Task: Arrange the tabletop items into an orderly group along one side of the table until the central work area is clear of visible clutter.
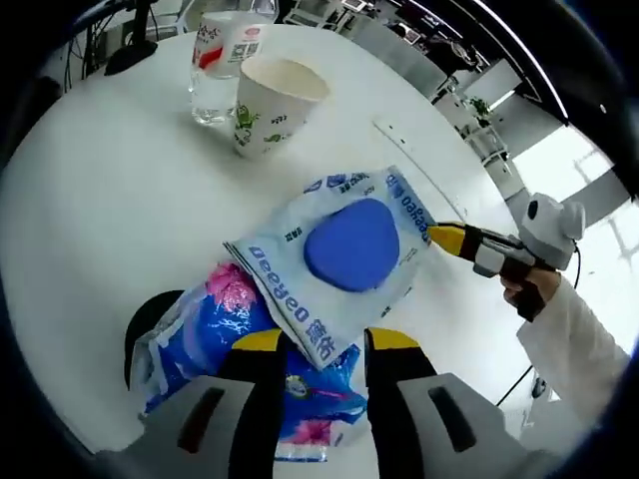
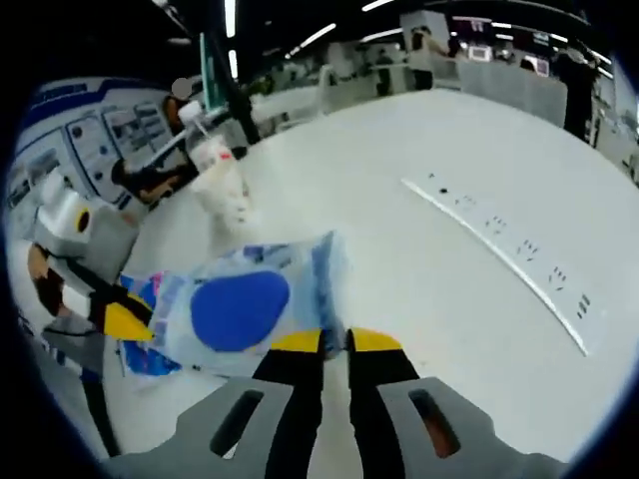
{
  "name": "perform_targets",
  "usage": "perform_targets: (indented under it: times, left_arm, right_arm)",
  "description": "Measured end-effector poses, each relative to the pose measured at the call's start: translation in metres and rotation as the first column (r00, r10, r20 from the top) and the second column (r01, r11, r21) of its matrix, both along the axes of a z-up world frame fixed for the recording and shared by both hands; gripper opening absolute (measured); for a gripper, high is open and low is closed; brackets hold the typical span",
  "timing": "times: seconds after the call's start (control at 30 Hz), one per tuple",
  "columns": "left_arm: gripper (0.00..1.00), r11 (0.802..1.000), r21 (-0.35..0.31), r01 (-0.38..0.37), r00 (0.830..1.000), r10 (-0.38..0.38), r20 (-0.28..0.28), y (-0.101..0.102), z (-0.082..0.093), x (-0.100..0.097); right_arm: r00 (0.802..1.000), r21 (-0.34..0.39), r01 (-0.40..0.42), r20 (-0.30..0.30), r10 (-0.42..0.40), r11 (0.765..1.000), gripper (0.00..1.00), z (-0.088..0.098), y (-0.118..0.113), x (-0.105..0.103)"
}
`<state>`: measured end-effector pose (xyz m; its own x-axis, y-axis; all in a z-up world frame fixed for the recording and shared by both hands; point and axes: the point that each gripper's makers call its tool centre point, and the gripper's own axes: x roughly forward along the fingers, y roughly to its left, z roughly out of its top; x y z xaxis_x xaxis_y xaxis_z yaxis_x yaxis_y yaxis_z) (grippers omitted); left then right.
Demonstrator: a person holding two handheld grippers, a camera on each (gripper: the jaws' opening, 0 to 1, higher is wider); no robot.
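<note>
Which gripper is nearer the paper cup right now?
Left. The left gripper sits at the pouches just below the paper cup; the right gripper holds the wipes pack's far edge.

White-and-blue wipes pack (image 1: 344,254) with blue lid; pink-flowered blue packet (image 1: 215,324); white table (image 1: 110,190).

In the left gripper view the near part of the blue and pink packet (image 1: 215,344) is covered by the wet-wipe pack (image 1: 344,254) lying over it and by the gripper's own jaws, and the print on both is too small to be read. The top of the water bottle (image 1: 222,60), far beyond the paper cup (image 1: 272,105), is cut off at the picture's edge. In the right gripper view the bottle and cup (image 2: 222,190) are blurred into one pale shape.
</note>
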<state>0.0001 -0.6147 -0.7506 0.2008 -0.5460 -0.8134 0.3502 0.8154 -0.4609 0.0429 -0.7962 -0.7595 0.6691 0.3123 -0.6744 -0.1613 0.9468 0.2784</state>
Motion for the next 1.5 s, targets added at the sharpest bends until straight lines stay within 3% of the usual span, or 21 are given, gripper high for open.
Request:
perform_targets:
  times: [0.1, 0.2, 0.3, 0.37, 0.5, 0.53, 0.63, 0.8, 0.83, 0.9, 1.03, 1.13, 1.17, 1.23, 1.3, 1.5]
  left_arm:
    - [0.14, 1.000, 0.010, -0.029, 0.999, 0.029, 0.017, 0.005, -0.001, 0.004]
    - [0.02, 0.995, -0.030, -0.090, 0.996, 0.090, 0.013, 0.007, 0.002, 0.009]
    - [0.00, 0.990, -0.060, -0.127, 0.992, 0.127, -0.006, 0.010, 0.004, 0.012]
    - [0.00, 0.984, -0.068, -0.162, 0.987, 0.161, -0.015, 0.013, 0.005, 0.014]
    - [0.00, 0.976, -0.096, -0.194, 0.981, 0.192, -0.028, 0.018, 0.008, 0.018]
    - [0.00, 0.977, -0.100, -0.189, 0.982, 0.188, -0.020, 0.018, 0.010, 0.018]
    - [0.00, 0.987, -0.105, -0.122, 0.989, 0.130, 0.076, 0.019, 0.025, 0.025]
    - [0.00, 0.984, -0.169, -0.049, 0.993, 0.067, 0.099, 0.010, 0.043, 0.022]
    - [0.00, 0.977, -0.213, -0.016, 0.993, 0.041, 0.112, 0.005, 0.051, 0.021]
    - [0.00, 0.973, -0.224, 0.059, 0.992, -0.032, 0.121, 0.003, 0.059, 0.015]
    - [0.00, 0.961, -0.262, 0.093, 0.983, -0.047, 0.178, 0.005, 0.075, 0.017]
    - [0.00, 0.955, -0.269, 0.123, 0.975, -0.067, 0.211, 0.006, 0.082, 0.016]
    - [0.00, 0.950, -0.290, 0.115, 0.977, -0.055, 0.208, 0.007, 0.087, 0.017]
    - [0.00, 0.930, -0.362, 0.065, 0.982, 0.004, 0.186, 0.006, 0.099, 0.020]
    - [0.00, 0.928, -0.368, 0.063, 0.982, 0.008, 0.188, 0.010, 0.103, 0.021]
    - [0.00, 0.919, -0.375, 0.121, 0.969, -0.028, 0.246, 0.013, 0.119, 0.025]
  right_arm:
    - [1.000, 0.009, -0.011, 0.000, 0.011, 1.000, 0.05, 0.000, 0.002, -0.001]
    - [0.999, -0.014, -0.036, -0.004, 0.036, 0.999, 0.03, -0.002, 0.005, 0.000]
    - [0.999, -0.010, -0.040, -0.020, 0.040, 0.999, 0.01, -0.006, 0.007, -0.002]
    - [0.999, 0.038, -0.002, -0.046, 0.004, 0.999, 0.00, -0.007, 0.011, -0.004]
    - [0.997, 0.032, 0.020, -0.072, -0.018, 0.999, 0.00, -0.004, 0.012, -0.013]
    - [0.997, 0.034, 0.020, -0.070, -0.018, 0.999, 0.00, -0.001, 0.013, -0.016]
    - [0.998, 0.063, 0.064, -0.009, -0.063, 0.996, 0.00, 0.015, 0.014, -0.025]
    - [0.981, 0.132, 0.192, 0.013, -0.196, 0.972, 0.00, 0.039, 0.007, -0.052]
    - [0.979, 0.130, 0.199, 0.020, -0.203, 0.971, 0.00, 0.043, 0.006, -0.058]
    - [0.972, 0.126, 0.224, 0.041, -0.231, 0.966, 0.00, 0.055, 0.003, -0.071]
    - [0.944, 0.233, 0.292, 0.083, -0.318, 0.928, 0.00, 0.089, 0.011, -0.092]
    - [0.930, 0.243, 0.315, 0.116, -0.349, 0.918, 0.00, 0.106, 0.021, -0.106]
    - [0.916, 0.264, 0.341, 0.123, -0.382, 0.902, 0.00, 0.112, 0.024, -0.112]
    - [0.891, 0.312, 0.390, 0.110, -0.441, 0.866, 0.00, 0.116, 0.028, -0.119]
    - [0.869, 0.369, 0.425, 0.089, -0.486, 0.827, 0.00, 0.118, 0.036, -0.128]
    - [0.839, 0.431, 0.455, 0.086, -0.538, 0.779, 0.00, 0.125, 0.060, -0.146]
